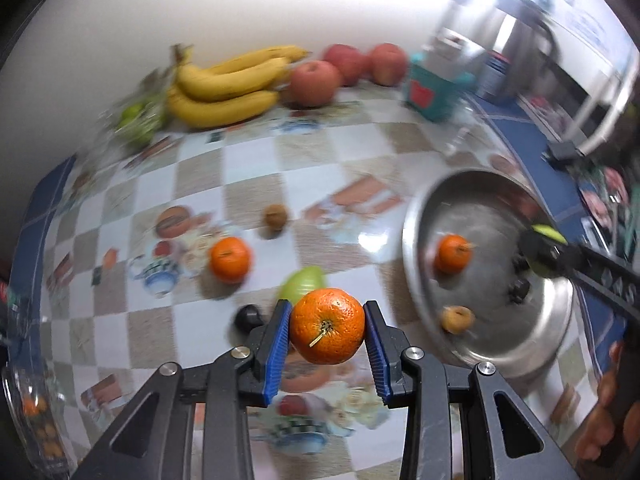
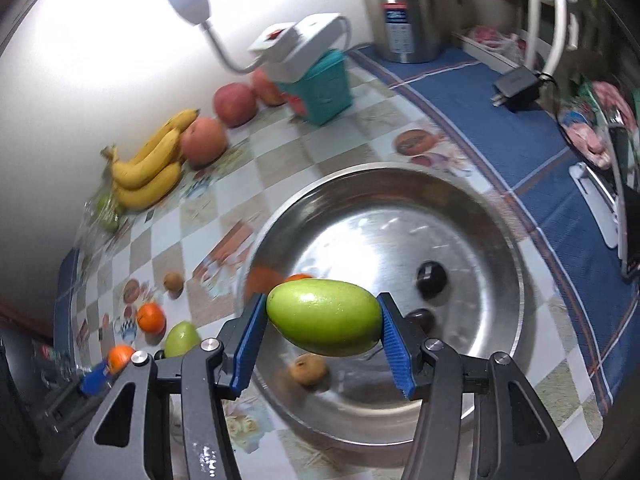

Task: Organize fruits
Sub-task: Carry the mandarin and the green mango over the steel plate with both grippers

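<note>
My left gripper is shut on an orange and holds it above the checked tablecloth. My right gripper is shut on a green oval fruit and holds it over the steel bowl. The bowl holds an orange, a small brown fruit and two dark fruits. On the cloth lie another orange, a green fruit, a brown fruit and a dark fruit.
Bananas and three apples lie along the back wall. A bag of green fruit lies to their left. A teal box with a lamp, a steel kettle and a charger stand at the right.
</note>
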The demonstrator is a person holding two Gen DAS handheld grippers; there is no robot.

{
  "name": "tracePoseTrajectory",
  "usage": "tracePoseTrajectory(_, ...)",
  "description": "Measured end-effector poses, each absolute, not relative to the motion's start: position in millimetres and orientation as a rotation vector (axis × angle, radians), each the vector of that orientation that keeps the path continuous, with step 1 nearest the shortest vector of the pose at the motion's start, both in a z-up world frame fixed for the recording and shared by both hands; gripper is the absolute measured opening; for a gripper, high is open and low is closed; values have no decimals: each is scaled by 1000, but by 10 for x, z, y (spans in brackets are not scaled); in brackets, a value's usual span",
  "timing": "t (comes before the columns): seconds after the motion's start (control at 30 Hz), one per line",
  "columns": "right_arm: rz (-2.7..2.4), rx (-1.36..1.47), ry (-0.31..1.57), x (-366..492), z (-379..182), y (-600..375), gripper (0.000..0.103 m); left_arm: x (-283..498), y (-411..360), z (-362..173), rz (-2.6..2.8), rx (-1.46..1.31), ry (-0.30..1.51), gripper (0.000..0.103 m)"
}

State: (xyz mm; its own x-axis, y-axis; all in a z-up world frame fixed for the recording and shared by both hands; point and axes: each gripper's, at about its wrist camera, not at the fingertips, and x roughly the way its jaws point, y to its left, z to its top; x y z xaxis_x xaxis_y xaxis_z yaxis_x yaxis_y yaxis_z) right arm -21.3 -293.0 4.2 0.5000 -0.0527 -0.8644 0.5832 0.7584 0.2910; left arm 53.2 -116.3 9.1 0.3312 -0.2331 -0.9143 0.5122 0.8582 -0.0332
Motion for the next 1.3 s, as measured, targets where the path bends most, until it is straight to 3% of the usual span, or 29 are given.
tracePoseTrajectory(0.43, -509, 635, 917, -347, -16, -3308, 57, 203, -1760, -18, -651, 363, 1049, 38)
tracePoseTrajectory(1.3, -400, 584, 931, 49, -444, -3312, 57, 347, -1931, -331, -679, 275, 1094, 38)
